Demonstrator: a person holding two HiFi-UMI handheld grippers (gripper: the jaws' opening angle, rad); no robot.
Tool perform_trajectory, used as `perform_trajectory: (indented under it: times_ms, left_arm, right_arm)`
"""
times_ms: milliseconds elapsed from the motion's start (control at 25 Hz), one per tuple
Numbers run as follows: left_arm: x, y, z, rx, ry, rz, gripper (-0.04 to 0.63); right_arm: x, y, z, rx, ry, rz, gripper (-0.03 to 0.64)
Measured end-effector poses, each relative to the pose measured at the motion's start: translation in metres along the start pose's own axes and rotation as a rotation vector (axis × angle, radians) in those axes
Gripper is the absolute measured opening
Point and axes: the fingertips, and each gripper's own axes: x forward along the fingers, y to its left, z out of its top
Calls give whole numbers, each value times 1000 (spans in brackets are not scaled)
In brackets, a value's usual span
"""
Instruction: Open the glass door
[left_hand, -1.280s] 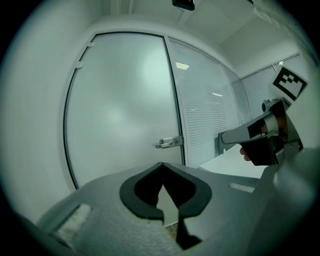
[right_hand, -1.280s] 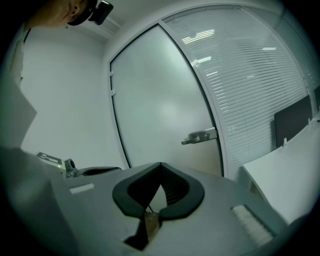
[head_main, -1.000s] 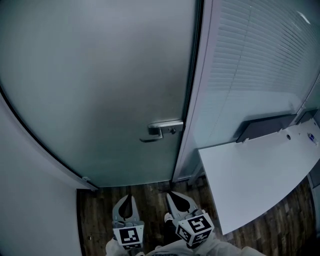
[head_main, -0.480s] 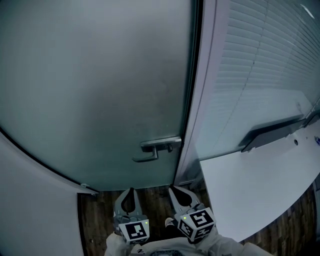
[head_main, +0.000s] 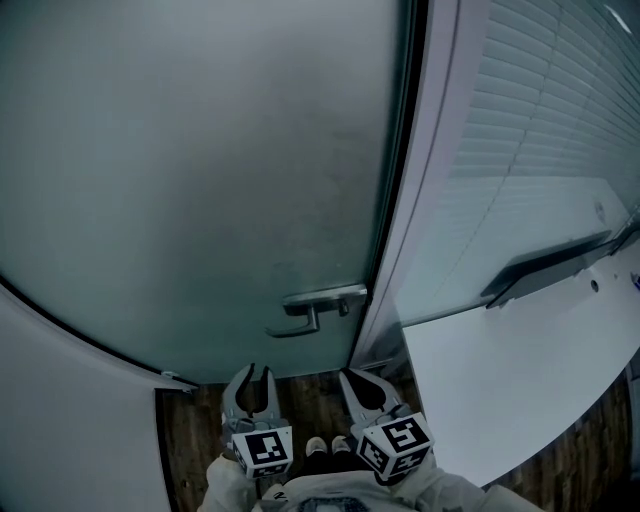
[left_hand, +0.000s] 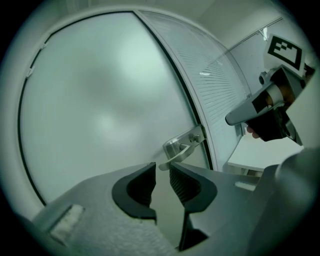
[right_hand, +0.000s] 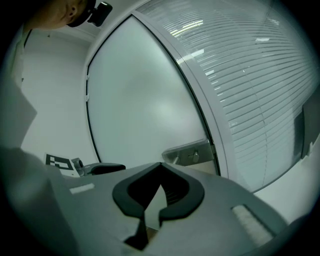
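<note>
Glass door (head_main: 200, 180): closed, its handle (head_main: 312, 308) ahead of both tongs, untouched.
Left tongs (head_main: 252, 374): opening, nothing between.
Right tongs (head_main: 354, 380): pressed together, empty.

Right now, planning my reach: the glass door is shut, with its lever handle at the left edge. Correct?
No: the lever handle is at the glass door's right edge, as the head view shows. The door is shut.

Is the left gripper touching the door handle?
Apart. Head view shows glass door between the door handle and the left gripper, whose fingers are opening, empty.
</note>
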Motion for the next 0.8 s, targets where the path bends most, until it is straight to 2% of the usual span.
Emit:
perform_trajectory:
  times_ms: [240,360,520,800]
  left_arm:
    - [24,-6,-7,143,14,-71,166]
    - [36,-9,-13,289,19,-75,217]
    - [55,-13,-20,510,15,-63,220]
    - [86,-18,-27,718,-23,-32,219]
  right_arm:
    - [9,-5,2,3,-7,-44,3]
    - [10,-7,1,-3,-11,-61,3]
    - [4,-15,6,-10,-22,-101,3]
    - [-7,-39,9,-8,-43,-184,3]
